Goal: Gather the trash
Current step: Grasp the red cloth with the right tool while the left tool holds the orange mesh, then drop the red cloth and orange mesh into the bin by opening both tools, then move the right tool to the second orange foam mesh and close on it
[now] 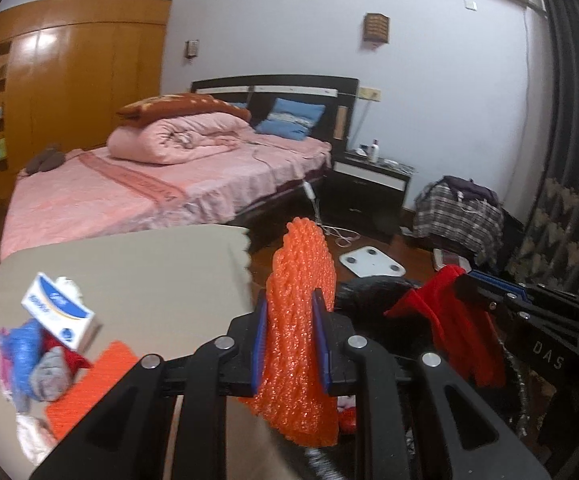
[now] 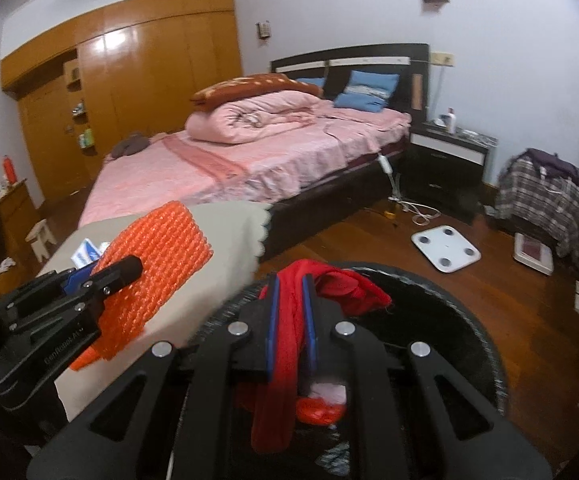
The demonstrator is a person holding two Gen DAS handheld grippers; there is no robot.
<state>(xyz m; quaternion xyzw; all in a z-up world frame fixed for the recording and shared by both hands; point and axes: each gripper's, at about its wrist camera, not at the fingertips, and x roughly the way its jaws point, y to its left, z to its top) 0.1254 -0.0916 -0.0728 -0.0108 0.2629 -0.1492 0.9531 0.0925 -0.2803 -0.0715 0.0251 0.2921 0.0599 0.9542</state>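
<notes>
Trash on table: box (image 1: 60, 312) and wrappers (image 1: 33, 364) lie at lower left of the left view, near the table (image 1: 137, 264) edge; a sweep could knock them off.
Left gripper (image 1: 289, 340): clamped on orange foam net (image 1: 303, 320), mid-frame, beside the bin; springy, may slip free.
Right gripper (image 2: 289, 320): pinching red scrap (image 2: 289, 344) above black bin (image 2: 469, 320); limp, may snag on release.
</notes>
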